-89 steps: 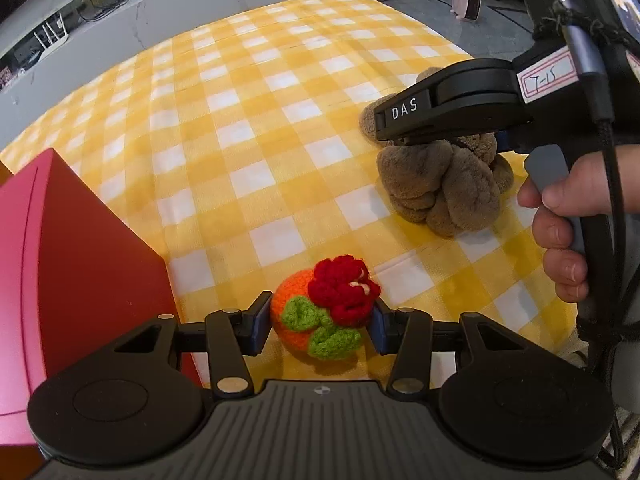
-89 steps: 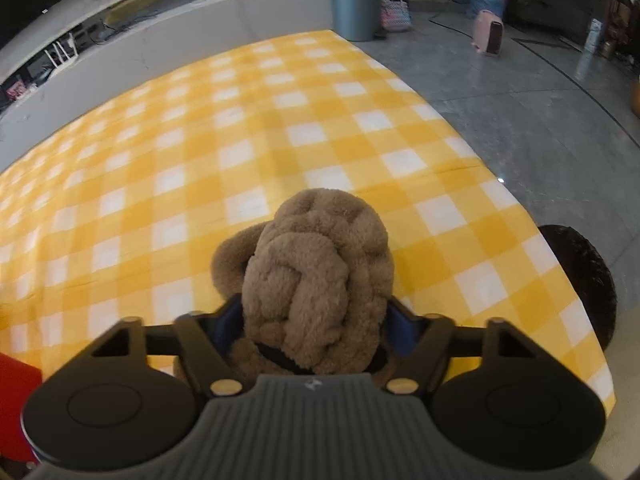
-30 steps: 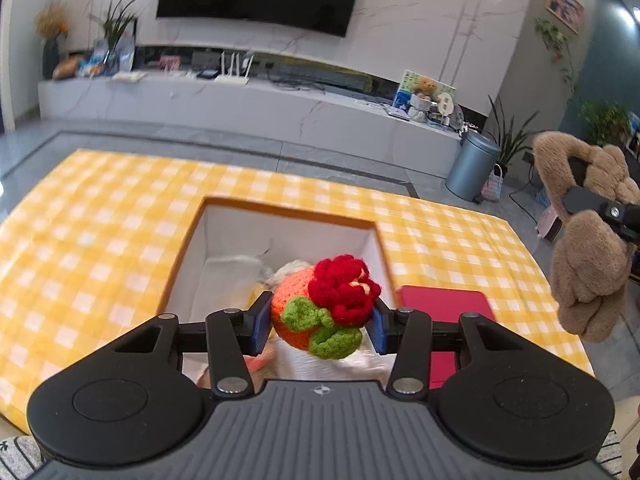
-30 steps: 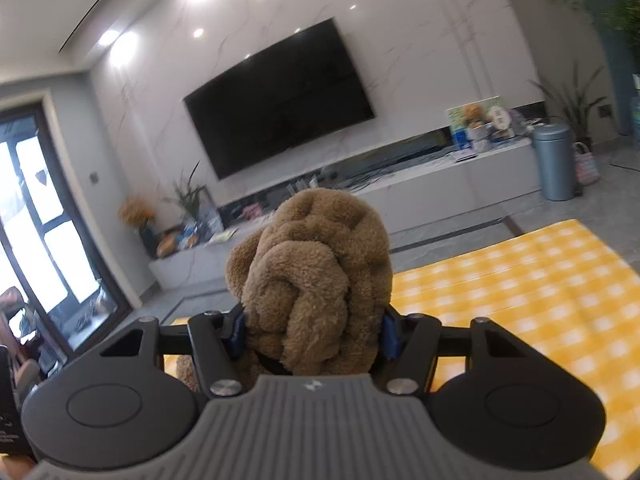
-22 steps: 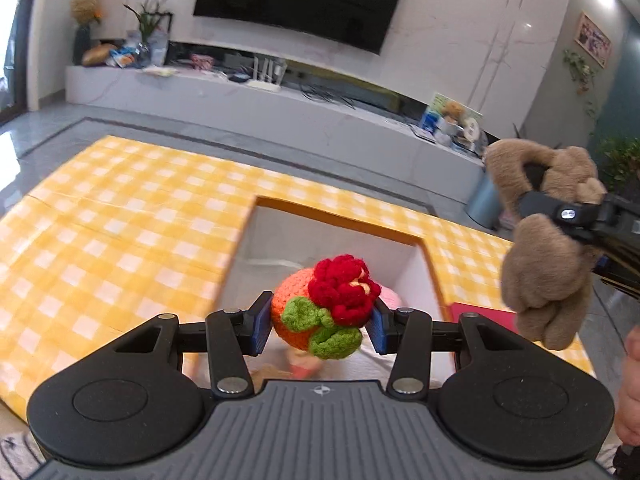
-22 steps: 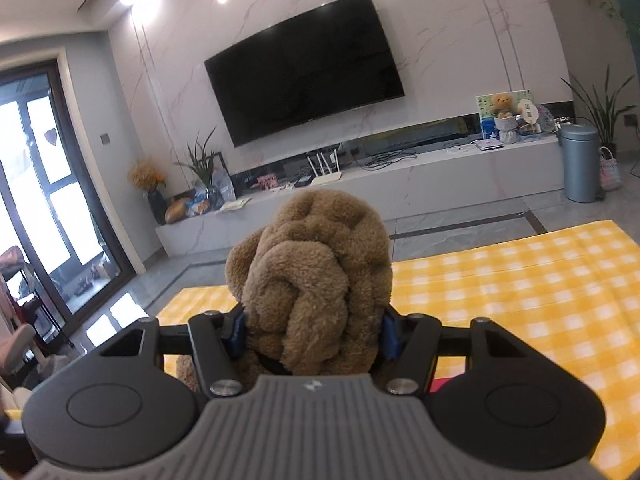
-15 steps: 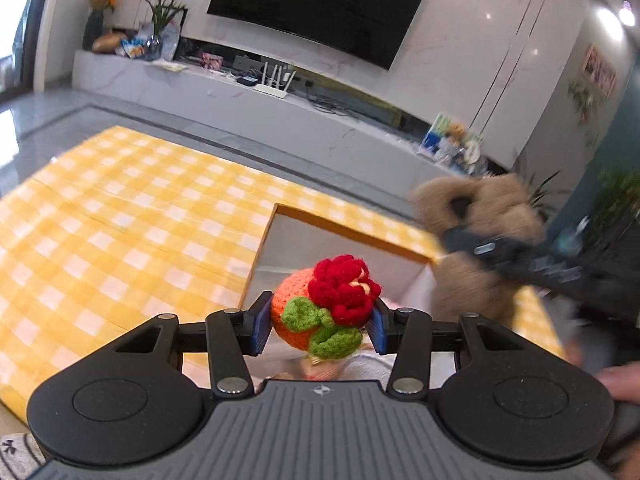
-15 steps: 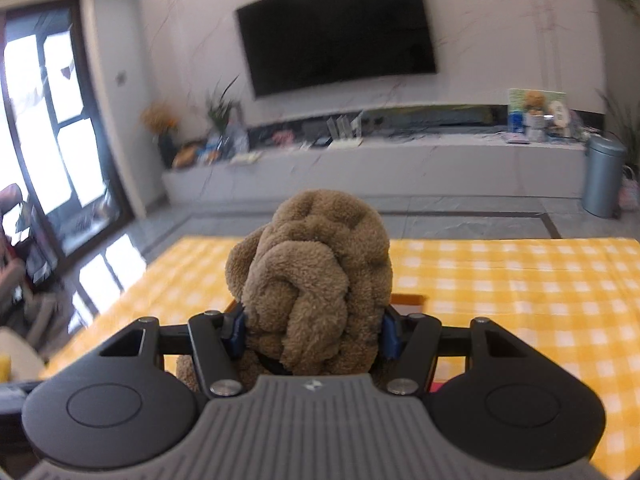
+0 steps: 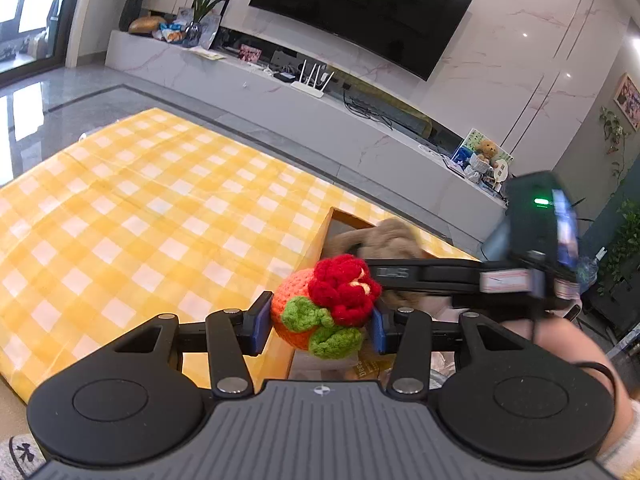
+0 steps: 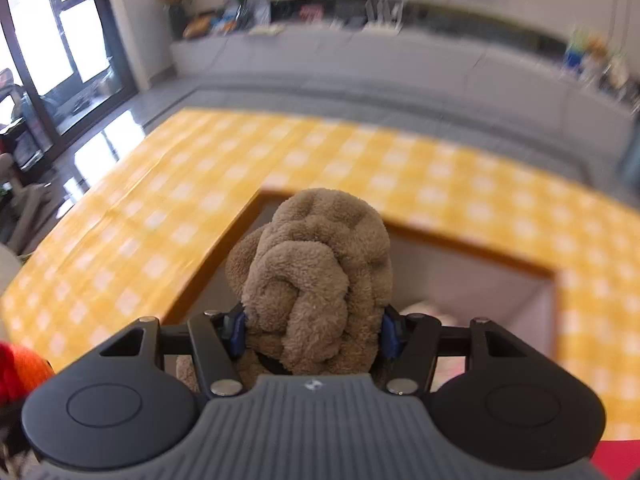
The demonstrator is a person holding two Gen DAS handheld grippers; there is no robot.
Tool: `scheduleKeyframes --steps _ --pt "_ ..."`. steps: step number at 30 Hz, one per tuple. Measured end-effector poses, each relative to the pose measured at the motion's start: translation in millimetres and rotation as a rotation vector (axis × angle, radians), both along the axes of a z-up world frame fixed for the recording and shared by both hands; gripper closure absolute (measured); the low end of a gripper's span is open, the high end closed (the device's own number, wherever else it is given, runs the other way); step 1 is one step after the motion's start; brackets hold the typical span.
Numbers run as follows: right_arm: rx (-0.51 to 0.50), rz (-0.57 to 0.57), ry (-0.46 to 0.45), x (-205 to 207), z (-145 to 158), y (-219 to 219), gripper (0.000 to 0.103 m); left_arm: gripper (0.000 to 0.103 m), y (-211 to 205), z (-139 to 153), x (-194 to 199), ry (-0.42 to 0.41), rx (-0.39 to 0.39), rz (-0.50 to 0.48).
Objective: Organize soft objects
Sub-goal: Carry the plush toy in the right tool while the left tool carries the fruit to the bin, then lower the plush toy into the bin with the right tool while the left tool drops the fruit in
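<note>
In the left wrist view we find the left gripper (image 9: 318, 322) clamped on a crocheted orange ball with a red flower and green leaves (image 9: 324, 306), its blue pads (image 9: 260, 322) pressed against both sides. The ball hangs over the near left rim of the open wooden-edged box (image 9: 320, 236), which sits in the yellow-and-white checked cloth (image 9: 140, 216). Beyond the ball, above the box opening, we see the right gripper (image 9: 368, 254) crossing from the right, with a blurred brown knotted plush toy (image 9: 390, 236) at its tip and the person's hand (image 9: 560, 336) on its handle. In the right wrist view, which is blurred, we find the right gripper (image 10: 314, 336) closed on the brown knotted plush toy (image 10: 316, 276), both pads tight against its sides. The toy is held over the box (image 10: 472, 248), near its left wall; pale soft items lie inside, too unclear to identify. The orange ball (image 10: 20, 370) shows at the left edge, beside the box.
</note>
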State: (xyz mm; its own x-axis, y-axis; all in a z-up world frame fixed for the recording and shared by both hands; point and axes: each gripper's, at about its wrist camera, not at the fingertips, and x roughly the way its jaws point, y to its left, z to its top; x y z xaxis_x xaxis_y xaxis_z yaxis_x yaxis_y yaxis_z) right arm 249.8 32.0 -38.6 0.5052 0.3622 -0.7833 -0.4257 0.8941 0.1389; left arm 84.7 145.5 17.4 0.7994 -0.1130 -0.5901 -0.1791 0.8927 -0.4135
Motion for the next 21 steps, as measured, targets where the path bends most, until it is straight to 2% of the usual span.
scheduleKeyframes --steps 3,8,12,15,19,21 --pt "-0.027 0.011 0.077 11 -21 19 0.044 0.049 2 -4 2 0.012 -0.012 0.002" --pt "-0.159 0.049 0.089 17 -47 45 0.044 0.049 3 -9 5 0.030 -0.006 0.009" --pt "-0.202 0.060 0.086 21 -58 48 0.042 0.049 4 -9 5 0.035 -0.015 0.008" --pt "-0.220 0.057 0.090 25 -61 46 0.036 0.049 2 -8 5 0.041 0.013 0.001" --pt "-0.219 0.062 0.066 22 -49 44 0.031 0.049 0 -5 2 0.041 0.036 0.008" --pt "-0.230 0.077 0.037 14 -39 43 0.023 0.049 0 -4 1 0.038 0.030 0.002"
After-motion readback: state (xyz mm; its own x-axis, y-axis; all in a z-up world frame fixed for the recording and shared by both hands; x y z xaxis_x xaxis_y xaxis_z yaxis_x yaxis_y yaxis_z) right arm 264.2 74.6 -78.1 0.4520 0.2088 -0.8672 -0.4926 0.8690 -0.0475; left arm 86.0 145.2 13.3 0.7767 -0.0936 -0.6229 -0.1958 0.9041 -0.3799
